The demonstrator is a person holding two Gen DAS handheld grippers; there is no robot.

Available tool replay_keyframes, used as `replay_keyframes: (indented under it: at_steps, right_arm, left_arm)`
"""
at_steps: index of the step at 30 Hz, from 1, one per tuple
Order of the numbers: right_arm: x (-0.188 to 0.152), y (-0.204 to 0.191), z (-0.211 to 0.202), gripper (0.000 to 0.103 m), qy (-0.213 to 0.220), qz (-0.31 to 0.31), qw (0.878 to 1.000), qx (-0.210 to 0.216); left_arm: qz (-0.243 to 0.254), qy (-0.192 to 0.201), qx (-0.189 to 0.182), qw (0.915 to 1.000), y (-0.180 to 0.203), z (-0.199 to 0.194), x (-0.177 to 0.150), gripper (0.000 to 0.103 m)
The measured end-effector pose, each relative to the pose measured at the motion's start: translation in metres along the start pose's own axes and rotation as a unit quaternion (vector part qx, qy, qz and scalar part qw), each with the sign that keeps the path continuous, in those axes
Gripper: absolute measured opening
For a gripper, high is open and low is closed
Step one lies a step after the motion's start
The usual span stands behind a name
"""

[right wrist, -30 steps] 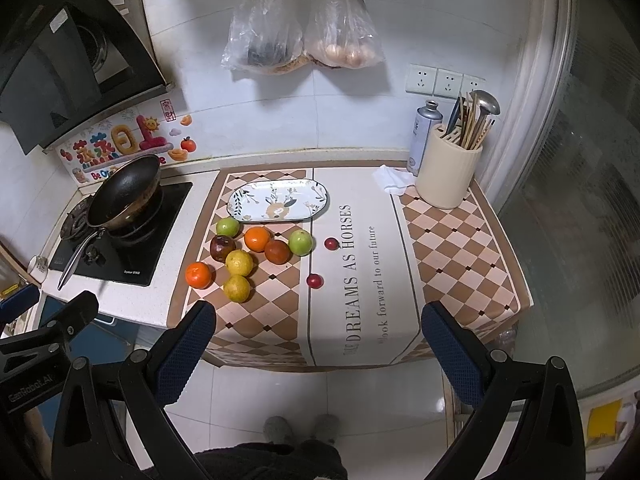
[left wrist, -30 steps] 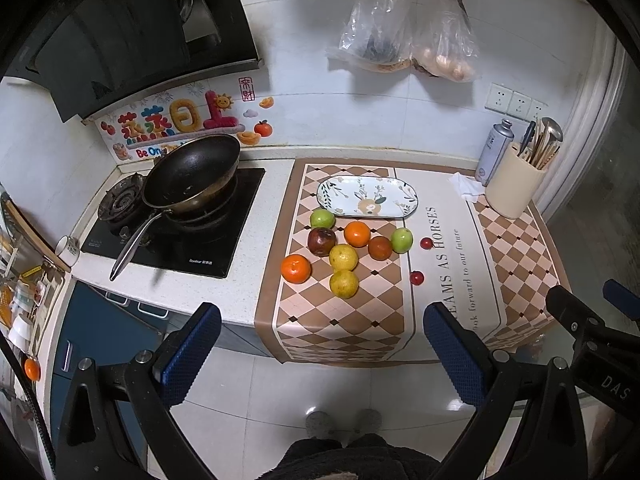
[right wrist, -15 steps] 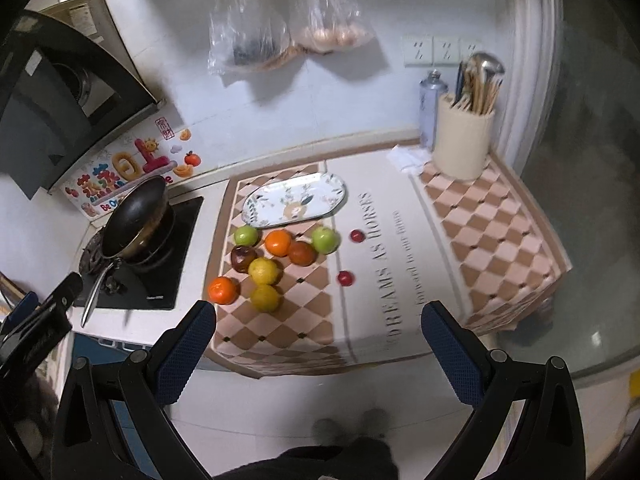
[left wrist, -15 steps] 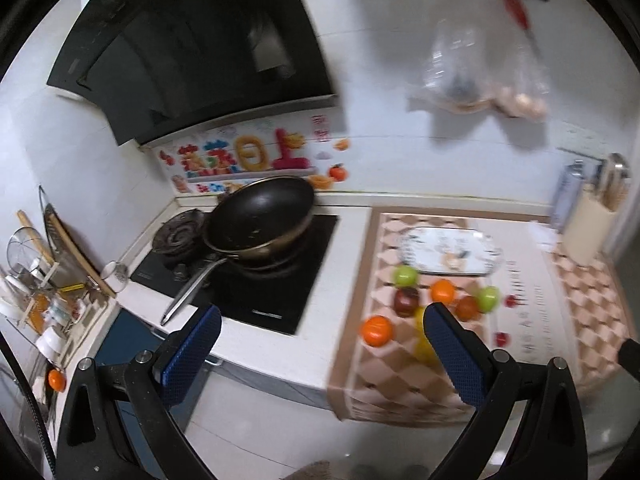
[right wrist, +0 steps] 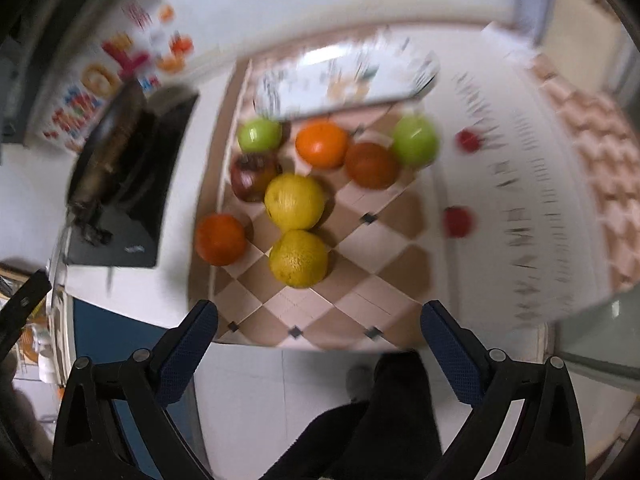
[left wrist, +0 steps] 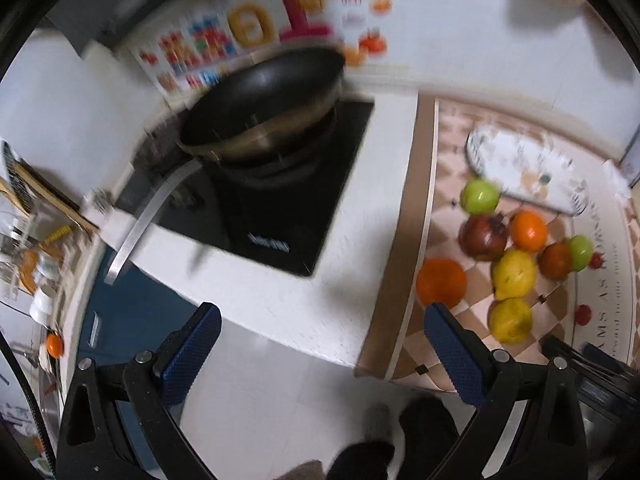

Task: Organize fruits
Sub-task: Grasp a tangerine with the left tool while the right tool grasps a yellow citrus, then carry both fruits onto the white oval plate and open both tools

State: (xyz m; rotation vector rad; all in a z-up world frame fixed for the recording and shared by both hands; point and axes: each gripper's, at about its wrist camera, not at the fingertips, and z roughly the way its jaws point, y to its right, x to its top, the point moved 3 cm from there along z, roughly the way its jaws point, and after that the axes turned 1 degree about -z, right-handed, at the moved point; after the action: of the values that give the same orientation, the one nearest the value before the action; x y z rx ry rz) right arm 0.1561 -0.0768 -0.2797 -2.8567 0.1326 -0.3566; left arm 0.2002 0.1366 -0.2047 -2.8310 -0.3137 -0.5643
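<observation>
Several fruits lie on a checkered mat (right wrist: 360,292): two yellow lemons (right wrist: 298,258), oranges (right wrist: 221,239), two green apples (right wrist: 415,140), a dark red fruit (right wrist: 252,176) and two small red fruits (right wrist: 457,221). A white patterned oval plate (right wrist: 344,80) lies behind them, empty. My right gripper (right wrist: 318,354) is open and empty, above the counter's front edge, in front of the lemons. My left gripper (left wrist: 320,356) is open and empty, over the counter edge left of the mat; the nearest orange (left wrist: 441,283) sits by its right finger. Both views are blurred.
A black wok (left wrist: 260,104) sits on a stove (left wrist: 280,216) left of the mat. A colourful sticker strip (left wrist: 248,36) runs along the tiled wall. A dish rack (left wrist: 28,216) stands at far left. The floor and my shoes (right wrist: 360,376) are below.
Both grippers have moved down and forward toward the counter. The right one has closed in on the fruit cluster. The left one has swung left toward the stove. Both stay open.
</observation>
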Motion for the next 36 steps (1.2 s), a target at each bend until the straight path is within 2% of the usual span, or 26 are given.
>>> replay_keyframes:
  at_steps: [3,8,10,11,16,18,19,21,23,27,33,36]
  right_arm:
    - [0.018,-0.002,0.065,0.095,-0.045,-0.003,0.999,0.011]
    - [0.031,-0.007,0.119,0.081,-0.091,-0.005,0.995,0.035]
    - [0.031,-0.012,0.124,0.074,-0.092,-0.021,0.995,0.033]
    - [0.031,-0.016,0.126,0.062,-0.093,-0.039,0.994,0.031]
    - [0.025,-0.001,0.114,0.061,-0.11,-0.05,0.993,0.004]
    - [0.027,0.011,0.111,0.061,-0.113,-0.045,0.993,-0.003]
    - [0.028,0.016,0.111,0.061,-0.113,-0.044,0.993,-0.006]
    - [0.031,0.021,0.11,0.061,-0.112,-0.045,0.993,-0.009]
    - [0.034,0.022,0.111,0.062,-0.114,-0.047,0.992,-0.01]
    - [0.035,0.025,0.112,0.063,-0.129,-0.052,0.99,-0.019]
    - [0.041,0.019,0.111,0.061,-0.116,-0.064,0.991,-0.02]
    - [0.038,0.024,0.101,0.061,-0.111,-0.065,0.992,-0.014]
  left_arm:
    - [-0.013,-0.064,-0.023,0.9976,0.012,0.04,0.007,0.103]
    - [-0.025,-0.156,-0.071,0.9849,0.038,0.093,0.016,0.103]
    - [-0.012,-0.171,-0.084,0.9815,0.053,0.107,0.017,0.103]
    - [-0.005,-0.177,-0.085,0.9806,0.06,0.112,0.017,0.102]
    - [0.054,-0.211,-0.093,0.9716,0.1,0.142,0.012,0.101]
    - [0.069,-0.22,-0.095,0.9684,0.111,0.151,0.007,0.09]
    - [0.074,-0.223,-0.098,0.9671,0.115,0.155,0.005,0.088]
    - [0.087,-0.225,-0.104,0.9649,0.123,0.16,0.0,0.071]
    - [0.094,-0.223,-0.11,0.964,0.128,0.161,-0.004,0.063]
    - [0.097,-0.206,-0.106,0.968,0.129,0.158,-0.01,0.063]
    - [0.092,-0.198,-0.101,0.9705,0.124,0.148,-0.018,0.062]
    - [0.091,-0.186,-0.11,0.9722,0.118,0.126,-0.016,0.062]
